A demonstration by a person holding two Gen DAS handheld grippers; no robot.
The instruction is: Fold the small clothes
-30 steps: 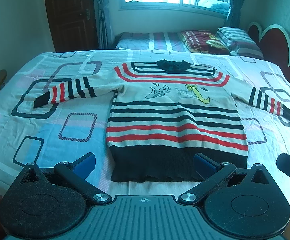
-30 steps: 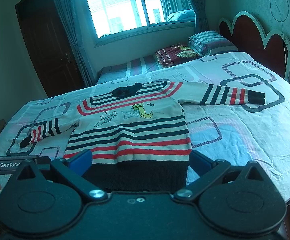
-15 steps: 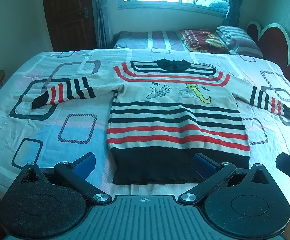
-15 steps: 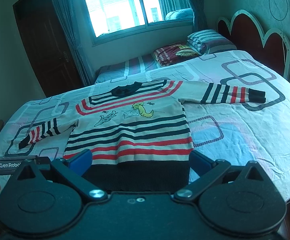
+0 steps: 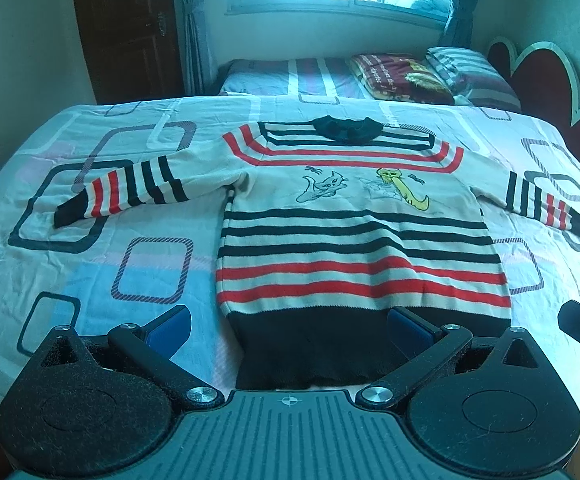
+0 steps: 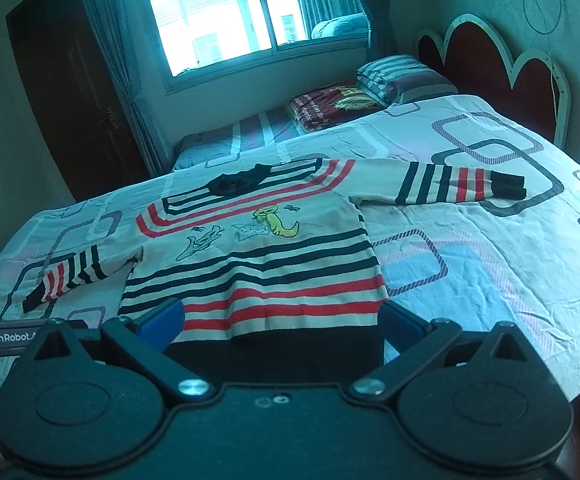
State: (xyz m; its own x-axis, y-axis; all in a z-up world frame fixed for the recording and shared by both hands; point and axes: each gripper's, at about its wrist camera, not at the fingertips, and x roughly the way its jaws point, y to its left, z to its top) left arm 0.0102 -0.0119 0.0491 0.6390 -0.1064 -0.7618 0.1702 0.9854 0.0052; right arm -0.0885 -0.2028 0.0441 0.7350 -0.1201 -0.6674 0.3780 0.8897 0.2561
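Sweater lies flat on the bed, ready for folding, so we hold both claws apart near its hem.

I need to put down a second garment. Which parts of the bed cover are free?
Bare bedsheet lies between the sweater body and the left sleeve, and right of the body below the right sleeve. The far end, with folded blankets, is crowded.
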